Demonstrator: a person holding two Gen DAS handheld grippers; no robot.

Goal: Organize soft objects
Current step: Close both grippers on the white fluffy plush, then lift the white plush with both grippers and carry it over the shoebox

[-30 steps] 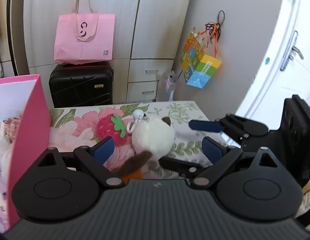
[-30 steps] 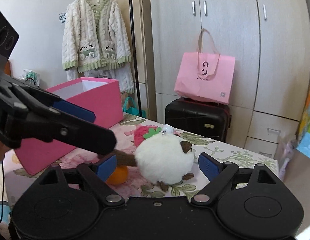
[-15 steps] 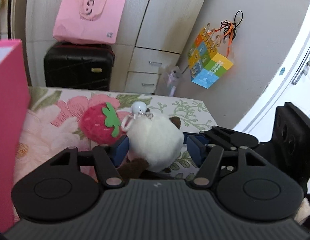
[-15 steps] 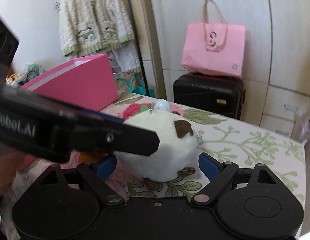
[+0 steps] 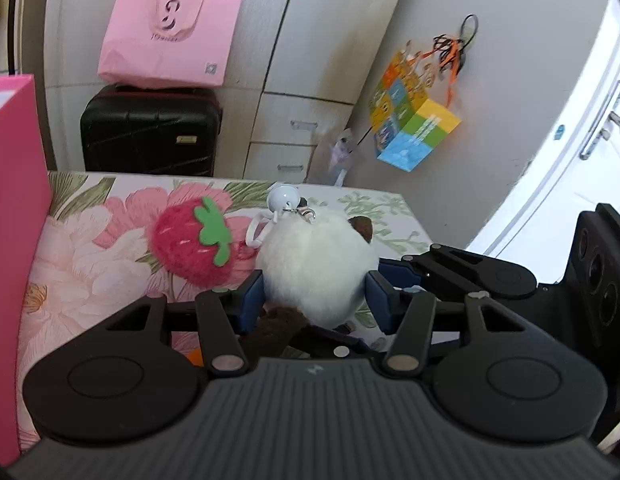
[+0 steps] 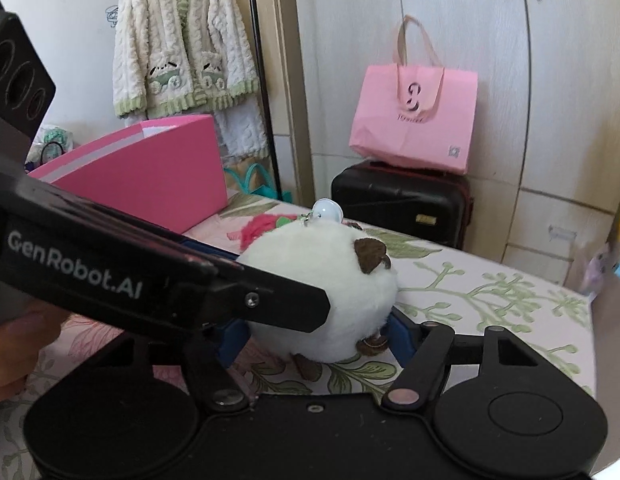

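Left wrist view: left gripper [image 5: 315, 294] has both blue pads pressed against the flanks of the white plush [image 5: 315, 270], one pad on each side, jaws narrowed onto it. The plush sits between the fingers, resting on the floral cloth [image 5: 90, 264]. A brown ear [image 5: 361, 227] shows at its upper right; a brown part lies at its near underside, close to the gripper body. A small white bell [image 5: 283, 199] with a metal clasp sits at its far top.

Strawberry plush [image 5: 192, 246], red with a green felt leaf, lies just left of and beyond the left finger, touching or nearly touching the white plush; contact cannot be confirmed. Pink box [image 5: 14, 208] stands at the far left of this view.

Right gripper [image 5: 383, 276] enters from the right, its blue pad against the right flank of the white plush, beside the left gripper's right finger.

Right wrist view: right gripper [image 6: 317, 330] straddles the same white plush [image 6: 325, 292]. Its right pad touches the plush. Its left pad is largely hidden behind the left gripper's arm, which crosses the view from the left; jaws look drawn in on the plush, but left-side contact is not visible. The pink box [image 6: 150, 176] stands beyond and to the left.

Background, ahead: black suitcase [image 6: 401, 200] on the floor past the cloth's edge, pink bag [image 6: 413, 120] on top of it, cardigan [image 6: 182, 44] hanging at upper left.
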